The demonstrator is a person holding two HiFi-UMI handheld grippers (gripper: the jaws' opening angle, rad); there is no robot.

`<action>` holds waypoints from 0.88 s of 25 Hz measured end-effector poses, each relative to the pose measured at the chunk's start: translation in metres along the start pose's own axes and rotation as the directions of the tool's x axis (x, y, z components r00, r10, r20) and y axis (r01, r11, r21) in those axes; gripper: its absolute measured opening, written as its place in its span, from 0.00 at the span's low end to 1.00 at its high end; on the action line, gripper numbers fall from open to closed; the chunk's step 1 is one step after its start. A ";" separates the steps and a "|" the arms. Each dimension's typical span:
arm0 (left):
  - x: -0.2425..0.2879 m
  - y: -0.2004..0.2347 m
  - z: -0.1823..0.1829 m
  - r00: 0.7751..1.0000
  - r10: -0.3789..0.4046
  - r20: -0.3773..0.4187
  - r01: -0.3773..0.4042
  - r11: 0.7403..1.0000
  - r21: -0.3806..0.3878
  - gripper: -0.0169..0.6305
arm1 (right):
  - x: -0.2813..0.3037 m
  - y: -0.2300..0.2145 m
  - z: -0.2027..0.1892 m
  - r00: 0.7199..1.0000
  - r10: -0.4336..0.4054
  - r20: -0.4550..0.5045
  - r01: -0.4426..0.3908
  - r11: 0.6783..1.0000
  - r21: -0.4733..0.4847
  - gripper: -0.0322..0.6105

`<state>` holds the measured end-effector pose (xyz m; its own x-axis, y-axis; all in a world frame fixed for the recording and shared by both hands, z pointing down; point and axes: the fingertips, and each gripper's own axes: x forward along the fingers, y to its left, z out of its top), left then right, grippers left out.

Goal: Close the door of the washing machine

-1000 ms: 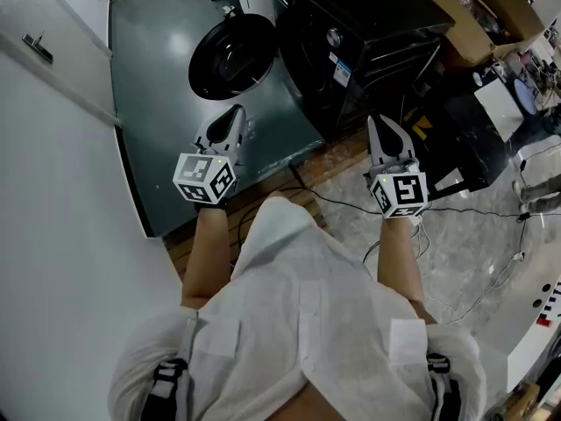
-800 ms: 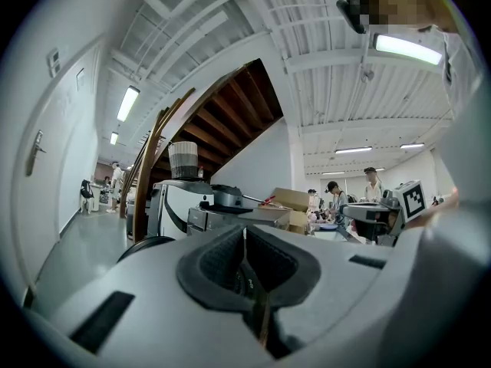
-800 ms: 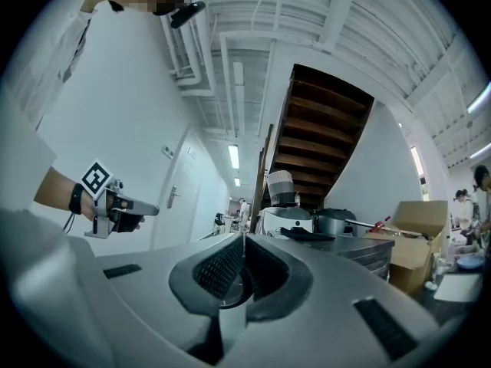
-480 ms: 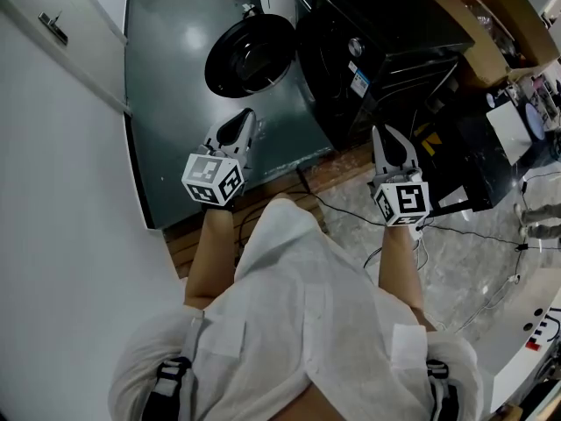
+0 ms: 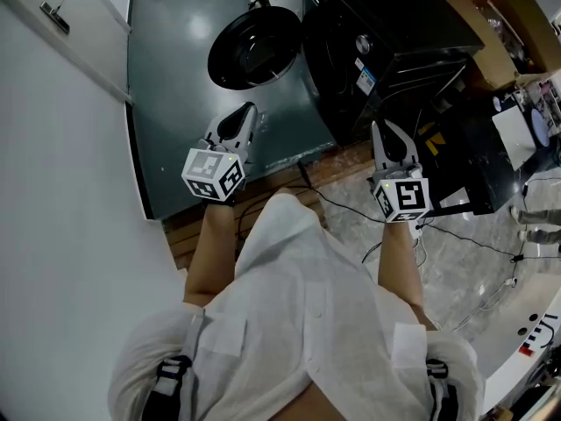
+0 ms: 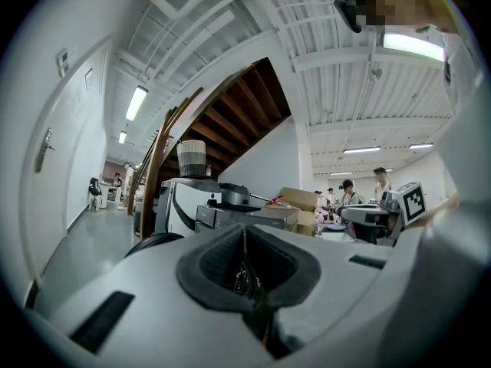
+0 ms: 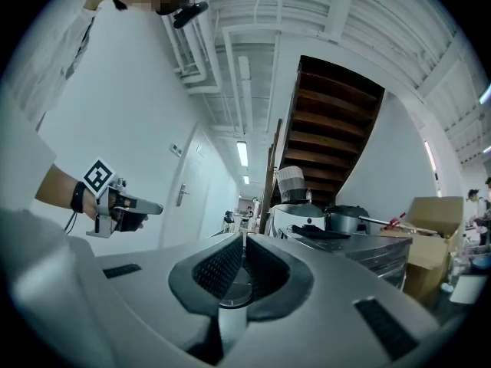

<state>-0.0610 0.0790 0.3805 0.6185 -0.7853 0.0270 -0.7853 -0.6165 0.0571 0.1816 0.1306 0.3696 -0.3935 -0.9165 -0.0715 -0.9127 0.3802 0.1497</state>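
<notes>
The black washing machine point(image 5: 386, 42) stands ahead at the top of the head view, its round door point(image 5: 254, 46) swung open to the left over the grey floor. My left gripper point(image 5: 250, 110) is held level just short of the door, jaws shut and empty. Nothing is between the shut jaws of my right gripper point(image 5: 382, 126), which hovers near the machine's front right corner without touching it. In the left gripper view the shut jaws point(image 6: 244, 232) point past the door's dark rim point(image 6: 153, 242). The right gripper view shows its shut jaws point(image 7: 243, 238) and the left gripper point(image 7: 126, 205).
A white wall with a handled door point(image 5: 54, 11) runs along the left. Cardboard boxes point(image 5: 491, 24) and a cluttered bench stand right of the machine. Cables point(image 5: 473, 244) trail over the marble floor. A wooden stair point(image 6: 222, 121) rises behind, and people stand far off.
The head view has shifted, so the machine and door sit further right. The right gripper has drifted slightly left toward the machine's front corner. Both jaws stay shut.
</notes>
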 end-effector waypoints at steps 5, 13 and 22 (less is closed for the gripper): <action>0.003 0.001 -0.003 1.000 -0.002 -0.013 0.002 1.000 -0.002 0.05 | 0.000 -0.001 -0.004 1.000 0.004 -0.010 -0.004 1.000 0.008 0.10; 0.006 0.002 -0.021 0.999 0.001 -0.035 -0.002 1.000 -0.019 0.05 | 0.002 0.001 -0.023 0.999 0.022 -0.042 -0.021 0.999 0.027 0.10; -0.005 -0.005 -0.038 0.998 0.014 -0.060 -0.016 0.999 -0.034 0.05 | -0.003 0.017 -0.037 0.995 0.070 -0.064 -0.068 0.997 0.038 0.10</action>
<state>-0.0592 0.0876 0.4180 0.6083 -0.7889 0.0871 -0.7935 -0.6018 0.0908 0.1712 0.1354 0.4092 -0.4489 -0.8936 0.0020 -0.8874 0.4461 0.1162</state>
